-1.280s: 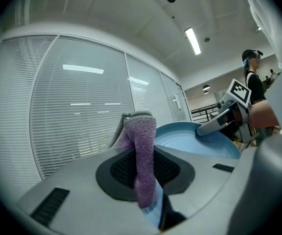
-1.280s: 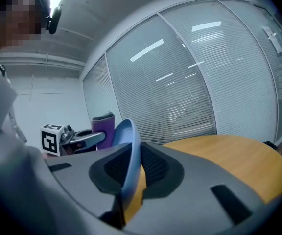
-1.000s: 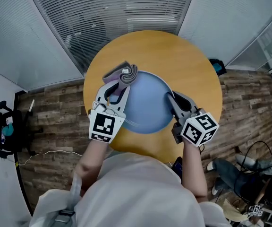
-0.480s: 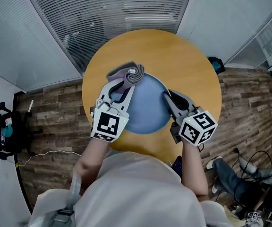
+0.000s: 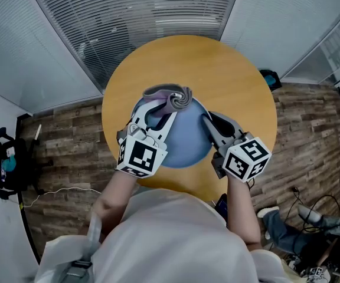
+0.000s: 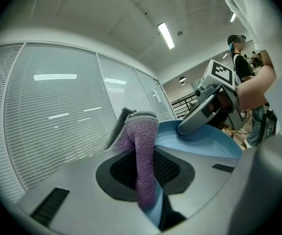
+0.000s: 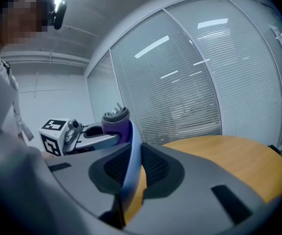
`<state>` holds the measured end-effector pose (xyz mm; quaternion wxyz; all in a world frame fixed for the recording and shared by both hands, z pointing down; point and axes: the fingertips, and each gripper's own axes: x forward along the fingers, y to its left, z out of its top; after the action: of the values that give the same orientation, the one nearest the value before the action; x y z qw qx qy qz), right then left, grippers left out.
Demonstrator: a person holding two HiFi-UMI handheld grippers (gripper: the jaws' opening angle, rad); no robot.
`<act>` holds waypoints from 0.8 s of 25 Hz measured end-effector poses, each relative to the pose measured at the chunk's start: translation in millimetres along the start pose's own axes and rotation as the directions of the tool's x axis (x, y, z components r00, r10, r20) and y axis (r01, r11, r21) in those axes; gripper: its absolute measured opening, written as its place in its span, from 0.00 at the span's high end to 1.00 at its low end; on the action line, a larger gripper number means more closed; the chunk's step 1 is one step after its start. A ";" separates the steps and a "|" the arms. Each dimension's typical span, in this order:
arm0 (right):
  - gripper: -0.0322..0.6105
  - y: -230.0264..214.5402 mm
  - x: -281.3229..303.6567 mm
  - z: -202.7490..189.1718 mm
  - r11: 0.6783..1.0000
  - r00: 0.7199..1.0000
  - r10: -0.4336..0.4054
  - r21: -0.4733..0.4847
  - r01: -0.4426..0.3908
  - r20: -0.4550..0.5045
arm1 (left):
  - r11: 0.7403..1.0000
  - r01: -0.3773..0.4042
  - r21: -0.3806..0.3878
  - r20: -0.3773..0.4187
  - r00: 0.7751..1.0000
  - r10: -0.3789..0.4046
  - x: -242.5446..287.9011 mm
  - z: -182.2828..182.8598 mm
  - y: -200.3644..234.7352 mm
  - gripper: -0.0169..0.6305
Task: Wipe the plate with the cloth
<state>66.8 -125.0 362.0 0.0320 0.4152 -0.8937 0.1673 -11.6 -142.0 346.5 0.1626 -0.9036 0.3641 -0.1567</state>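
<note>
Our gripper views show the left gripper clenching the cloth and the right gripper gripping the plate; overhead, both angle inward above the table.

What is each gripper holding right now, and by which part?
The left gripper pinches the cloth along a fold; the right gripper clamps the blue plate by its rim.
</note>
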 end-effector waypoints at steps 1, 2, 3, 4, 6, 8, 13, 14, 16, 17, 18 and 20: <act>0.87 0.1 -0.2 -0.2 1.000 1.000 -0.001 -0.004 0.001 0.000 | 1.000 0.007 0.009 -0.003 1.000 -0.007 0.8 -0.1 -1.5 0.86; 0.87 0.4 -0.5 -0.3 1.000 1.000 -0.003 -0.008 0.003 0.001 | 1.000 0.015 0.017 -0.005 1.000 -0.015 1.5 0.1 -3.2 0.86; 0.87 0.9 -0.9 -0.3 1.000 1.000 -0.005 -0.012 0.005 0.001 | 0.999 0.024 0.026 -0.008 1.000 -0.024 2.1 0.5 -4.9 0.86; 0.87 1.4 -1.2 -0.3 1.000 1.000 -0.007 -0.018 0.007 0.000 | 0.999 0.034 0.037 -0.013 0.999 -0.033 2.7 1.0 -6.8 0.86; 0.87 1.7 -1.6 0.1 0.999 1.000 -0.011 -0.034 0.011 -0.005 | 0.996 0.056 0.064 -0.025 0.998 -0.054 4.8 1.6 -11.4 0.86; 0.87 0.6 -2.1 0.6 0.999 1.000 -0.015 -0.050 0.015 -0.011 | 0.993 0.075 0.088 -0.036 0.997 -0.072 8.0 2.2 -16.0 0.86; 0.87 2.3 -2.0 0.4 0.997 1.000 -0.018 -0.072 0.017 -0.019 | 0.984 0.111 0.140 -0.059 0.993 -0.103 9.4 2.4 -24.9 0.86; 0.87 2.6 -1.6 0.2 0.997 1.000 -0.018 -0.074 0.017 -0.020 | 0.981 0.118 0.152 -0.063 0.992 -0.109 9.5 2.1 -26.4 0.86; 0.87 2.0 -1.1 0.0 0.997 1.000 -0.018 -0.079 0.016 -0.023 | 0.977 0.129 0.172 -0.073 0.990 -0.118 10.9 1.7 -29.0 0.86; 0.87 1.4 -1.2 -0.1 0.996 1.000 -0.019 -0.082 0.017 -0.025 | 0.974 0.133 0.181 -0.078 0.990 -0.121 11.8 1.5 -30.5 0.86; 0.87 0.9 -1.3 -0.6 0.996 0.999 -0.020 -0.086 0.017 -0.027 | 0.972 0.139 0.191 -0.084 0.989 -0.124 12.4 0.9 -32.1 0.86; 0.87 1.0 -0.9 -2.5 0.995 0.999 -0.023 -0.096 0.020 -0.033 | 0.965 0.153 0.214 -0.102 0.986 -0.134 12.7 -2.5 -35.7 0.86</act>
<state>66.5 -122.9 363.9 0.0690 0.4197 -0.8955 0.1311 17.7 -127.1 365.4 0.2345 -0.8962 0.2846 -0.2467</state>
